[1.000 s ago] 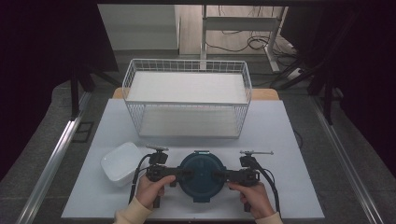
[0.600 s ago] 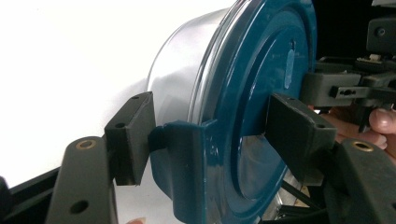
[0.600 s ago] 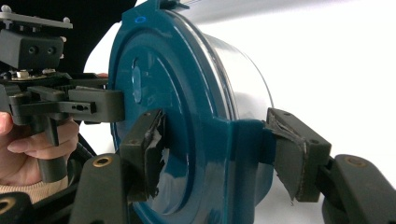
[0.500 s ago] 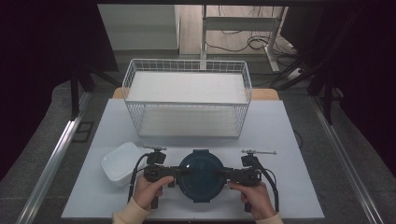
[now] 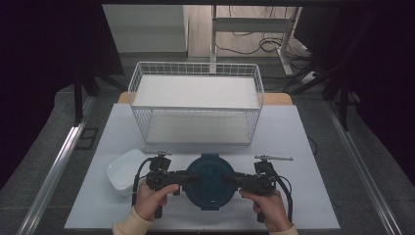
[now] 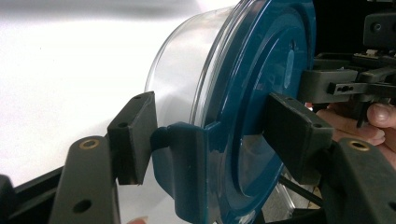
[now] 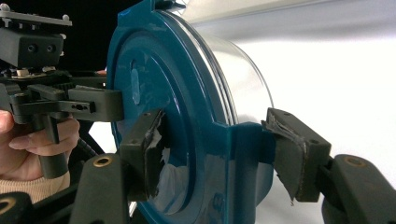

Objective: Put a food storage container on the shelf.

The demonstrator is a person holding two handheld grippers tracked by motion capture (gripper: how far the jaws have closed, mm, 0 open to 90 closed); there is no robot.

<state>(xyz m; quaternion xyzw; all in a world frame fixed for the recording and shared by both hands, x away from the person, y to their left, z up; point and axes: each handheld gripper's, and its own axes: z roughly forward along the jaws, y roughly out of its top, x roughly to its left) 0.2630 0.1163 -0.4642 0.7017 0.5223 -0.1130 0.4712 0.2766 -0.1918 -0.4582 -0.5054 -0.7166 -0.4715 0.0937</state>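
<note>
A round clear container with a dark blue lid (image 5: 210,180) hangs just above the white table between my two grippers. My left gripper (image 5: 188,177) is shut on the lid's left latch tab. In the left gripper view, one pad (image 6: 133,135) presses the tab and the other lies on the lid top (image 6: 261,93). My right gripper (image 5: 232,179) is shut on the opposite tab. The right gripper view shows its worn pads (image 7: 287,154) clamping the latch and the lid's rim (image 7: 205,140). A hand holds each gripper at the near edge.
A white square tub (image 5: 126,170) sits just left of the left gripper. A white wire basket (image 5: 195,105) stands across the far middle of the table. The white table top (image 5: 303,147) ends close behind the hands.
Both grippers have risen a little with the container held between them; the lid looks slightly larger in the high view. The white tub and the basket have not moved.
</note>
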